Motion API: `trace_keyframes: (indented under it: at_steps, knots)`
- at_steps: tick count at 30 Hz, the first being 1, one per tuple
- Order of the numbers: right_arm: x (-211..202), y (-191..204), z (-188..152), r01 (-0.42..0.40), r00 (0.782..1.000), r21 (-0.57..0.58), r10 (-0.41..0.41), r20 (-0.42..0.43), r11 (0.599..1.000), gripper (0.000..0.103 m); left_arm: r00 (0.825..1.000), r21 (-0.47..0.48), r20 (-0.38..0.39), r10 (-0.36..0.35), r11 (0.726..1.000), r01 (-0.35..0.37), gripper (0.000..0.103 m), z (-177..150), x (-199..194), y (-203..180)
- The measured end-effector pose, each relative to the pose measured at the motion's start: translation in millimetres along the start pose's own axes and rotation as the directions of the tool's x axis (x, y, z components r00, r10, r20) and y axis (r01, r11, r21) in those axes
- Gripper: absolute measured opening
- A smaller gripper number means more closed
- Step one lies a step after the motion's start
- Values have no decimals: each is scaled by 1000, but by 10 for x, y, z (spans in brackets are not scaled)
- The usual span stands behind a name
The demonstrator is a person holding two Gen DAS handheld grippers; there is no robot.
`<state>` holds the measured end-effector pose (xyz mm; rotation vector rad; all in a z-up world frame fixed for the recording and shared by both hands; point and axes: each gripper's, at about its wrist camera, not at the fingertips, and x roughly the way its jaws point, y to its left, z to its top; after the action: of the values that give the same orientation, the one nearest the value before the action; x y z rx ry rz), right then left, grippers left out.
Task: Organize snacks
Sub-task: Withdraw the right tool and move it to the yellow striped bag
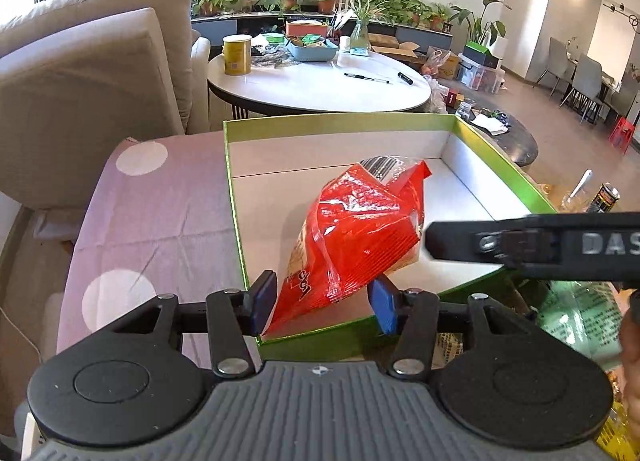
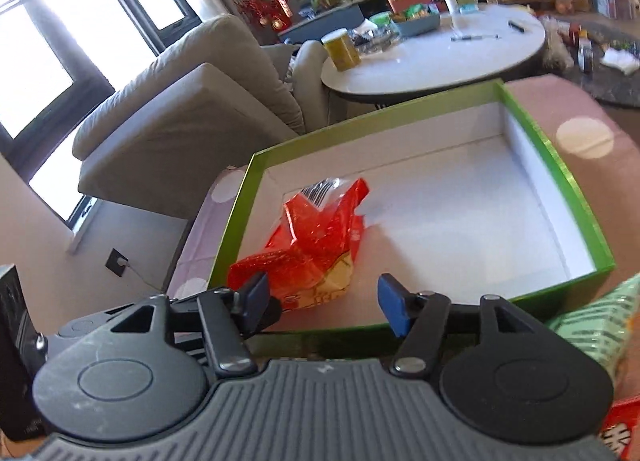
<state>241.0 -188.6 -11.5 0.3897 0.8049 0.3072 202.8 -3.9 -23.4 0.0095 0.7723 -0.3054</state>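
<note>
A red snack bag point(image 1: 360, 229) lies inside a green-rimmed box point(image 1: 340, 119) with a white floor. My left gripper point(image 1: 324, 303) is at the box's near edge. Its blue pads touch both sides of the bag's lower end and are shut on it. In the right wrist view the same bag point(image 2: 320, 233) rests in the left part of the box point(image 2: 560, 165). My right gripper point(image 2: 324, 299) is open, its pads apart from the bag, whose near end lies by the left pad. One of the right gripper's fingers point(image 1: 520, 243) reaches in from the right beside the bag.
The box sits on a pink cloth with white dots point(image 1: 160, 213). A green snack packet point(image 1: 580, 317) and a can point(image 1: 606, 195) lie right of the box. A beige sofa point(image 1: 92, 73) is to the left and a white round table point(image 1: 320, 89) behind.
</note>
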Motion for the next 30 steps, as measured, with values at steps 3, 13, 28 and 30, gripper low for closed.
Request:
trace_keyframes:
  at_steps: [3,13,28,30]
  knots:
    - [-189,12,-49,11,999,-64,-7,53,998,64,1000,-17,1,-2,1000,2,48,-29,-92,1]
    - [-758,12,-277,15,983,-228,27,179,973,66,990,60,136,40,997,-48,84,-282,-758,-200]
    - [-1057,-167,-890,51,989,-243,-15,146,969,66,992,-21,88,-88,996,90,87,-992,-1025,-478]
    - [-1088,-206,-967,72,990,-234,-42,132,970,66,993,-14,72,-97,995,98,87,-1061,-1007,-542]
